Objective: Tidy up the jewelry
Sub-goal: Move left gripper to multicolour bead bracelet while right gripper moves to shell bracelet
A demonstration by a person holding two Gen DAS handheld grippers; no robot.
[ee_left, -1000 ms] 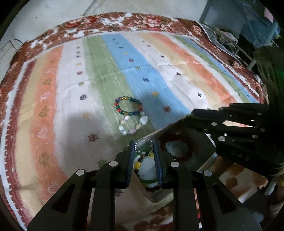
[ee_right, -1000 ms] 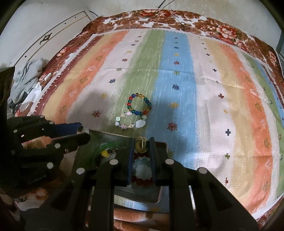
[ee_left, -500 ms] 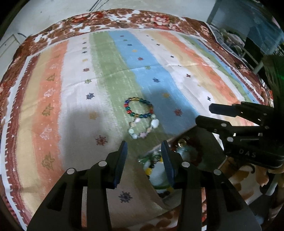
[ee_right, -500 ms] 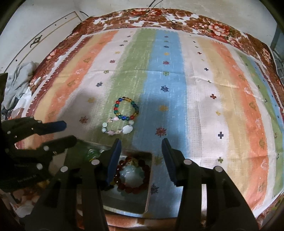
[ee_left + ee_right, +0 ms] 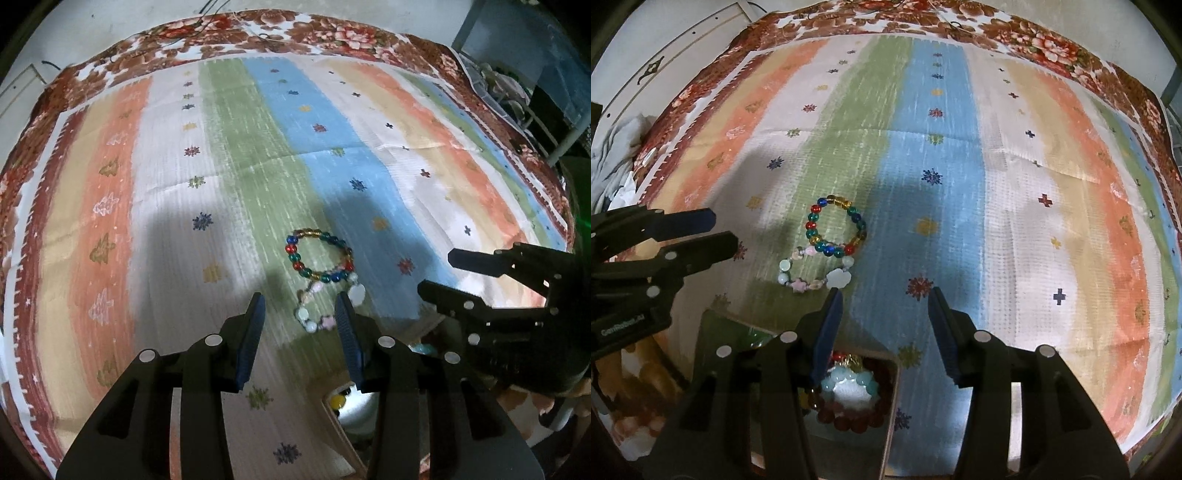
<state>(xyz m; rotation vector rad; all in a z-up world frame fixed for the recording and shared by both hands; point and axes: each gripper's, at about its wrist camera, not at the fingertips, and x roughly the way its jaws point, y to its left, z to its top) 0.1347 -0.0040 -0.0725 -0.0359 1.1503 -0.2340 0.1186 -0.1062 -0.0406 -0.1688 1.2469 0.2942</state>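
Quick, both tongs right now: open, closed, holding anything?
Left tongs: open, holding nothing, pastel bracelet on the cloth ahead.
Right tongs: open, holding nothing.

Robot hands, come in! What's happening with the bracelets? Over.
Left gripper and right gripper open, empty. Colorful bead bracelet and pastel charm bracelet on cloth, touching. Nothing blocking them.

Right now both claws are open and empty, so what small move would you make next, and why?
Probably ease the left gripper forward and down over the pastel bracelet. It is open and empty, and that bracelet already lies between its fingertips in the left wrist view. It and the multicolored bracelet lie loose on the striped cloth, while other bracelets already sit in the tray.
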